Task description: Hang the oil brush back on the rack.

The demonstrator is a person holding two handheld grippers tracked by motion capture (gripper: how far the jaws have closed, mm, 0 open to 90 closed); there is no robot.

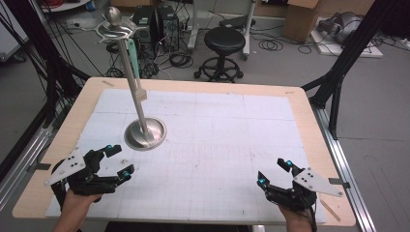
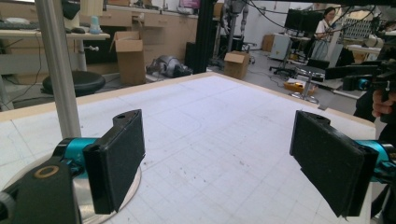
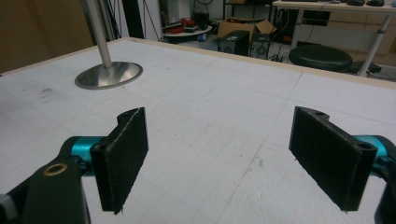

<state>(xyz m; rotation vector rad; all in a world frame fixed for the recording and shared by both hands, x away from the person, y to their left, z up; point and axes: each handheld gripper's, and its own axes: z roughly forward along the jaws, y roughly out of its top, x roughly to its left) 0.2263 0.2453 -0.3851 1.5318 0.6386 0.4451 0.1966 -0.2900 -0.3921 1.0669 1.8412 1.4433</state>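
Observation:
A tall metal stand (image 1: 138, 104) with a round steel base (image 1: 145, 134) rises from the left middle of the white gridded mat (image 1: 217, 145); a ball and a ring top its pole. My left gripper (image 1: 118, 160) hovers near the table's front left, just in front of the base, open with nothing between its jaws. In the left gripper view the gripper (image 2: 217, 161) looks past the pole (image 2: 58, 70) and the base (image 2: 81, 196). My right gripper (image 1: 274, 173) is at the front right, open and empty. The right gripper view has its gripper (image 3: 219, 156) facing the base (image 3: 109, 74) across the mat.
The wooden table edge (image 1: 193, 85) frames the mat. Behind the table stand a black stool (image 1: 224, 46), computer cases, cables and cardboard boxes. Black frame legs (image 1: 338, 72) flank the table at both sides.

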